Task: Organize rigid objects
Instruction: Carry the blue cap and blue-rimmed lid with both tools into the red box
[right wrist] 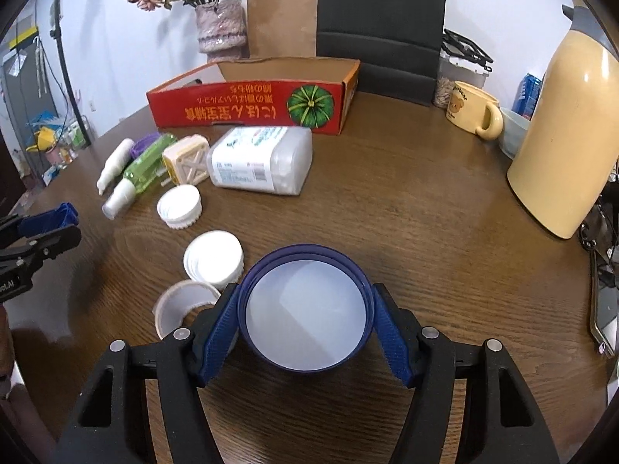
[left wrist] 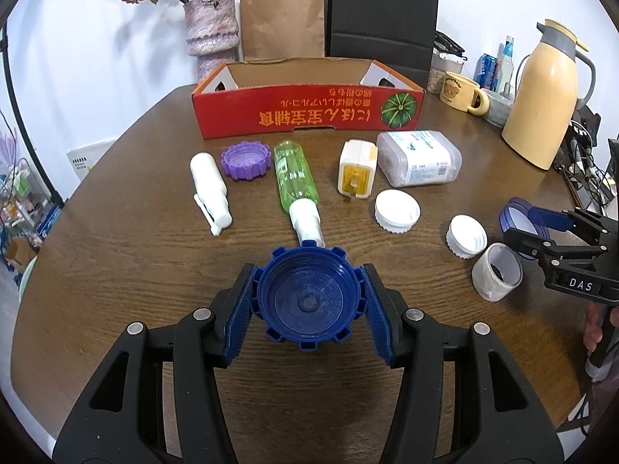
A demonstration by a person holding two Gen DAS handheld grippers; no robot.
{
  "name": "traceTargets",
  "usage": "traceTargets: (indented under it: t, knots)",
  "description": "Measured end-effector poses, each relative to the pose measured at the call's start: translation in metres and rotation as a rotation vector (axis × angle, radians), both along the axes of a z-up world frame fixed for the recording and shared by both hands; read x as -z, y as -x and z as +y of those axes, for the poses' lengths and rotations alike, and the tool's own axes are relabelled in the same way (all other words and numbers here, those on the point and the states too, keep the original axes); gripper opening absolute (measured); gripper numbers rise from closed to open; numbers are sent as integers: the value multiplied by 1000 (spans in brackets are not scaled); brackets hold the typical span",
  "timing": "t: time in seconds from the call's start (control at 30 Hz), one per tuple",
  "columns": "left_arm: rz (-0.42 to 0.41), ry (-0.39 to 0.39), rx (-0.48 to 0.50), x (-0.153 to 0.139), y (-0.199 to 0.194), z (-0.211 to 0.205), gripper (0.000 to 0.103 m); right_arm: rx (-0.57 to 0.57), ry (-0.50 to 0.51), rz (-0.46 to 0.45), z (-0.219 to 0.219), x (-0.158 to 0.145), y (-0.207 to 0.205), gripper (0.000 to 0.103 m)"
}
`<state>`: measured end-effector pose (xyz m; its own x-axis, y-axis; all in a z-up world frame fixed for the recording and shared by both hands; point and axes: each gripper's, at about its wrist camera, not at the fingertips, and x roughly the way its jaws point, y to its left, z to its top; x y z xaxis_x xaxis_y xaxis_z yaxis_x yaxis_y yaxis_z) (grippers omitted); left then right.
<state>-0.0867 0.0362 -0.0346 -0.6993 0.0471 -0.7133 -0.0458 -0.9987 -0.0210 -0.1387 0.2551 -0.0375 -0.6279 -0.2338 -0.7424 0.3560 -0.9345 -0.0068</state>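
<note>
Left gripper (left wrist: 308, 301): clamped on the notched blue cap (left wrist: 307, 297), open side to camera, over the near tabletop edge.
Right gripper (right wrist: 305, 319): clamped on the blue-rimmed lid (right wrist: 305, 315), near the tabletop's near right edge.
Red box (left wrist: 305, 114): far edge, beyond the bottle row.
Risk: both grips bear on curved rims; tilt could let either piece slip out and roll.

thermos (right wrist: 572, 135) at 3 o'clock in right wrist view: cut by frame edge, lid partly out. purple cap (right wrist: 144, 147) mostly hidden behind green bottle (right wrist: 149, 168). small white cup (right wrist: 182, 305) at 8 o'clock partly behind right gripper (right wrist: 305, 319) finger. box (left wrist: 305, 104) interior floor hidden by its front wall.
</note>
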Motion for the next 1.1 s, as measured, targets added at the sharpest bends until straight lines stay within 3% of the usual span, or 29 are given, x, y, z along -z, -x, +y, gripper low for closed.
traceTargets:
  t: [0.53, 1.1]
  knots:
    - [83, 1, 33, -36, 28, -14, 49, -7, 23, 93, -39, -41, 12, 71]
    - [150, -18, 16, -67, 73, -27, 49, 15, 109, 155, -75, -75, 55, 71]
